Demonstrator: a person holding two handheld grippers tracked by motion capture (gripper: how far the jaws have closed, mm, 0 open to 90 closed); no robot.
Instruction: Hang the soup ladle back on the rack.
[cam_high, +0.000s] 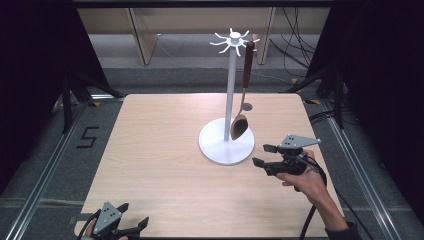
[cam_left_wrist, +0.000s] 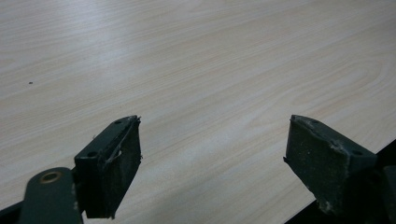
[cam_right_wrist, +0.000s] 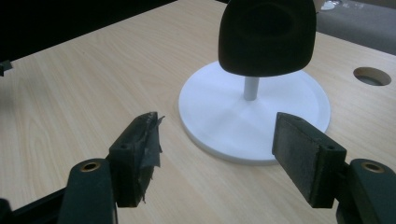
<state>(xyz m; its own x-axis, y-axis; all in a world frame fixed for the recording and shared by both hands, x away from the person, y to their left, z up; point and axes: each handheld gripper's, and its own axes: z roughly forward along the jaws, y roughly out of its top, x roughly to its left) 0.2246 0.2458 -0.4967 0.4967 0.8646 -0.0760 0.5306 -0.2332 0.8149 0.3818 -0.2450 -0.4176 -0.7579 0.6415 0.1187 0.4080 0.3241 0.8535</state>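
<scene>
Spoon (cam_high: 239, 126) hangs from the white rack (cam_high: 226, 142), its bowl over the base. Your right gripper (cam_high: 261, 155) sits just beside that base, jaws spread and empty; your left gripper (cam_high: 134, 215) rests spread at the table (cam_high: 160, 150) edge.

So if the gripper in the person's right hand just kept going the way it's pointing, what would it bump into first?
Most likely the white round base of the stand: the right gripper, jaws open and empty, points straight at it. The hanging spoon is higher up, so it would probably pass under that, though depth is hard to judge.

Wooden table (cam_high: 165, 165) bears a white stand (cam_high: 226, 145).
</scene>
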